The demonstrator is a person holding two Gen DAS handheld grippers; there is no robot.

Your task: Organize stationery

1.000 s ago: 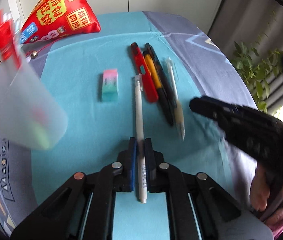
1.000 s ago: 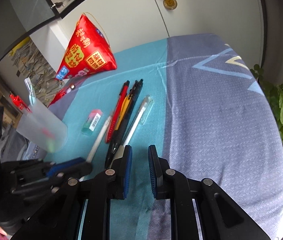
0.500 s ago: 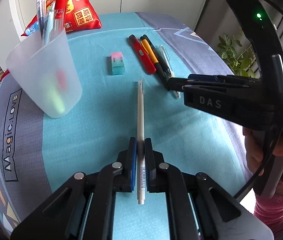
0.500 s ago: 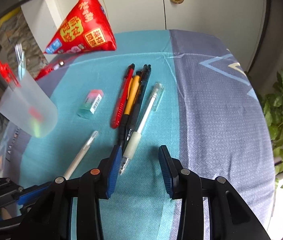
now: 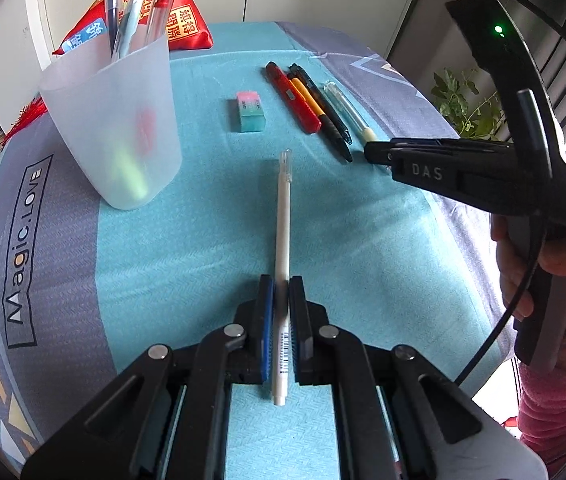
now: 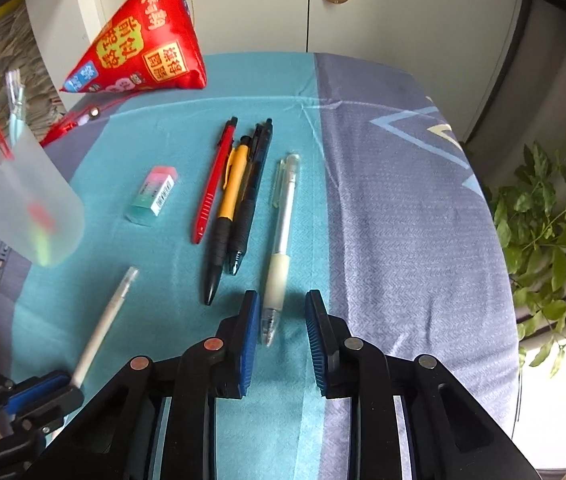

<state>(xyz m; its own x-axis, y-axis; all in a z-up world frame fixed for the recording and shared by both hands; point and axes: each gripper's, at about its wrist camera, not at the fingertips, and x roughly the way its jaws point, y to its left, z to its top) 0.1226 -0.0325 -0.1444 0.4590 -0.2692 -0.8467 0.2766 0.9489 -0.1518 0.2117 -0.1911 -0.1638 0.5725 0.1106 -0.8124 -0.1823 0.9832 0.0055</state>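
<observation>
1 slim white pen (image 5: pixel 283 216), capped.

The cup (image 5: pixel 115 120) is frosted, translucent plastic, matt. The cloth (image 5: pixel 203 240) on the table is woven fabric with a fine herringbone texture. The white pen (image 5: pixel 283 220) is smooth matt plastic; the clear pen (image 6: pixel 283 216) is see-through plastic with a rubbery grip. The red pouch (image 6: pixel 143 40) is shiny satin. The gripper pads (image 6: pixel 249 340) are ribbed blue rubber.

Tabletop (image 6: pixel 383 208) under a teal and grey cloth. Mid-tabletop: eraser (image 6: pixel 153 196), red pen (image 6: pixel 215 184), yellow pen (image 6: pixel 229 204), black pen (image 6: pixel 249 200), clear pen (image 6: pixel 281 236). Frosted cup (image 5: pixel 117 120) near the left edge, red pouch (image 6: pixel 139 44) at the far edge.
</observation>
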